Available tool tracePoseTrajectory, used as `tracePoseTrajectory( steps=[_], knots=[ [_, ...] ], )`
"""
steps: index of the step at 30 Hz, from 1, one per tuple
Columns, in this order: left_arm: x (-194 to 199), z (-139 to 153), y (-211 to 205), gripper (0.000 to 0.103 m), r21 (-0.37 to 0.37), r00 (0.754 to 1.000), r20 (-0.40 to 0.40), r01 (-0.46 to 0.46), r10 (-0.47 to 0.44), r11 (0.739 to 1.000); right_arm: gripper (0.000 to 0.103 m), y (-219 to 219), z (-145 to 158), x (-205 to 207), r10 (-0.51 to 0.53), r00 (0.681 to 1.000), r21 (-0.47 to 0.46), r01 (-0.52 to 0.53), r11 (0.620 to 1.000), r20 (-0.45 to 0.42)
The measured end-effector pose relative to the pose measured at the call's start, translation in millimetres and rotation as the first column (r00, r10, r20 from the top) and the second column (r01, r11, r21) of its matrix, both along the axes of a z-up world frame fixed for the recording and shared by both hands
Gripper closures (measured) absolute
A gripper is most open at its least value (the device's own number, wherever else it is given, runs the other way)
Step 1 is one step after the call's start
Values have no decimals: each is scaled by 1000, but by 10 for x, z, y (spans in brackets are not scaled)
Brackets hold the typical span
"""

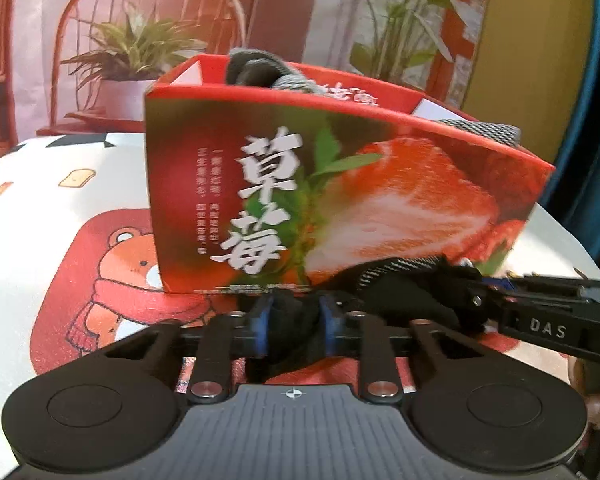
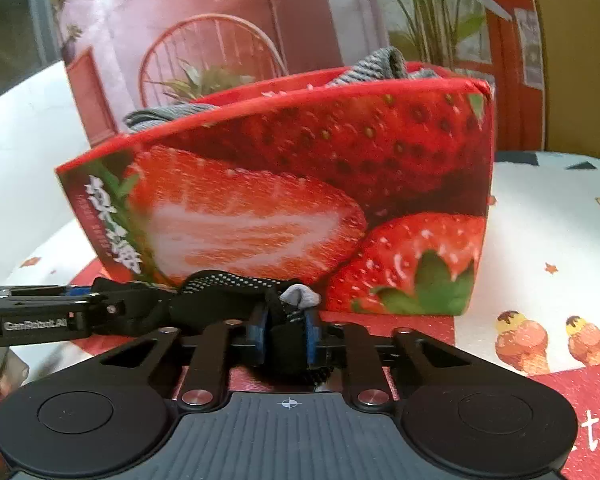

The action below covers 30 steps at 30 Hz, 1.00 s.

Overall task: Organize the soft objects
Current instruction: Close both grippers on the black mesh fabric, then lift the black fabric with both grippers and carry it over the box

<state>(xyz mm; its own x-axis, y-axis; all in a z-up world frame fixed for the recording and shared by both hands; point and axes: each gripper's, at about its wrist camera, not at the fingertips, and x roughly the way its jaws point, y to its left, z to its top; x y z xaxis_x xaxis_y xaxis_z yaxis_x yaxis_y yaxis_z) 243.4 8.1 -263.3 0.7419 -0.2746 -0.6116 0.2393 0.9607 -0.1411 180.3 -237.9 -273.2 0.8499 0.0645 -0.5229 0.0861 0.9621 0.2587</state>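
Cartoon-print tablecloth (image 1: 40,208) carries the strawberry box (image 1: 340,184) at twelve o'clock, potted-plant backdrop (image 1: 136,44) behind; left gripper (image 1: 294,322) and right gripper (image 2: 286,330) each clamp the black sock (image 1: 388,288).

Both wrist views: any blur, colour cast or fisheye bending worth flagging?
Left wrist view: soft overall, warm reddish cast; the strawberry box has a bowed top edge, its lettering is smeared, and the black sock in the left gripper lacks detail. Right wrist view: sharper on the box, same bowing, corners vignetted dark.
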Motion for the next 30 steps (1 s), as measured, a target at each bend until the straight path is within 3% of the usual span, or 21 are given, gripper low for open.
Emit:
tracePoseTrajectory(
  steps=[6, 13, 19, 25, 30],
  knots=[
    [-221, 245, 58, 85, -26, 999, 39, 3, -2, 1000, 89, 39, 167, -185, 15, 997, -8, -14, 1000, 71],
    [-358, 762, 108, 85, -72, 988, 154, 23, -11, 997, 89, 40, 752, -382, 57, 973, -44, -48, 998, 225],
    [-202, 1198, -28, 85, -37, 967, 247, 74, -63, 997, 89, -114, 1206, -269, 49, 955, -47, -36, 998, 291],
    [279, 1356, -191, 85, -1, 973, 216, 87, -84, 996, 89, -329, 1391, 28, 12, 965, -45, 0, 999, 263],
    [778, 1284, -366, 85, 37, 991, 98, 84, -87, 996, 89, -447, 1322, 387, -15, 988, -51, 23, 998, 154]
  ],
)
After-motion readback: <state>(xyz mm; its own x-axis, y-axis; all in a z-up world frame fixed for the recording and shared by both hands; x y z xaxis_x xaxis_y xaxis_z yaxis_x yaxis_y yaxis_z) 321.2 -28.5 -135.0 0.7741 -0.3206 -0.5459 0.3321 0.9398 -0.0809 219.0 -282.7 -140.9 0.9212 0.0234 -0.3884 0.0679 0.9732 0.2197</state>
